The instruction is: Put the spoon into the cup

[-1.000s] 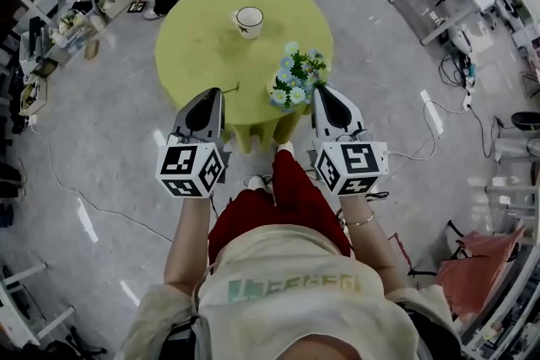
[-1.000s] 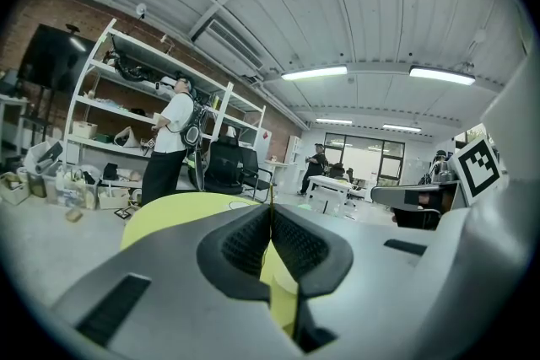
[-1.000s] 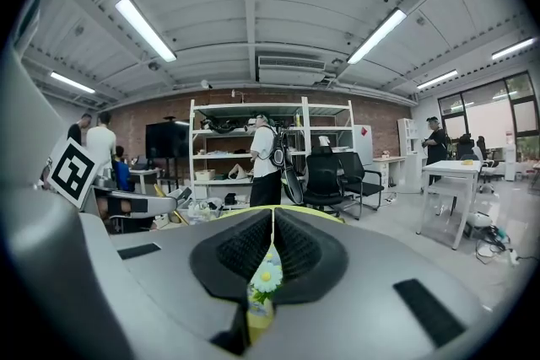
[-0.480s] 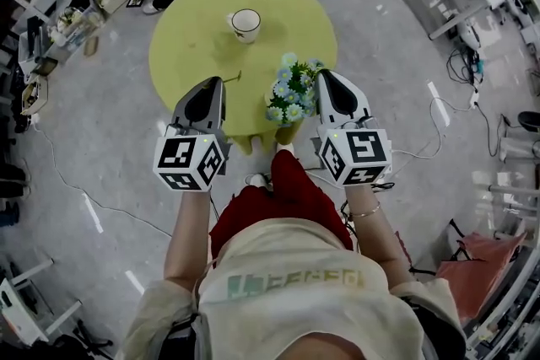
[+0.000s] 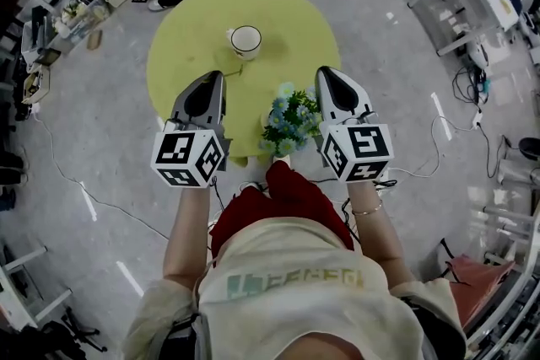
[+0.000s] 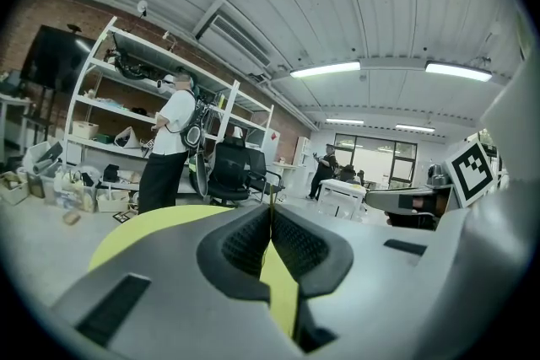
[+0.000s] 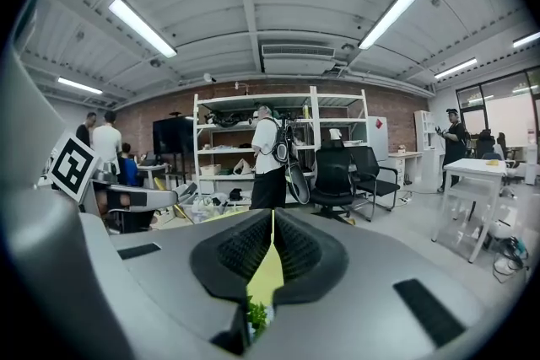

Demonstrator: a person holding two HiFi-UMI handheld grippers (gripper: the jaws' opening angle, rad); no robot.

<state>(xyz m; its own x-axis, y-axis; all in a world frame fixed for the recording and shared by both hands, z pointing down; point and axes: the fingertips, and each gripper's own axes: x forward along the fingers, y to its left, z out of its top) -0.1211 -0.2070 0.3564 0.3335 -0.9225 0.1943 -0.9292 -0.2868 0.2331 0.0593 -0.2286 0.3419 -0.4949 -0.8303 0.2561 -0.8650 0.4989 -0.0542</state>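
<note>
Hovering above the yellow table (image 5: 187, 36), left gripper (image 5: 217, 76) and right gripper (image 5: 326, 72) show jaws closed on nothing, cup (image 5: 245, 40) beyond

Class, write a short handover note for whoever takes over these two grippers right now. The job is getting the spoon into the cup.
Left gripper: shut, empty, over the near part of the table.
Right gripper: shut, empty, just right of the flowers.
Cup: upright, towards the far side of the table.
Spoon: lying on the table between the cup and the left gripper's tip.
Done: nothing yet; the spoon is not picked up.
Left: open a gripper (the left looks nearer), grasp the spoon, put it into the cup.
</note>
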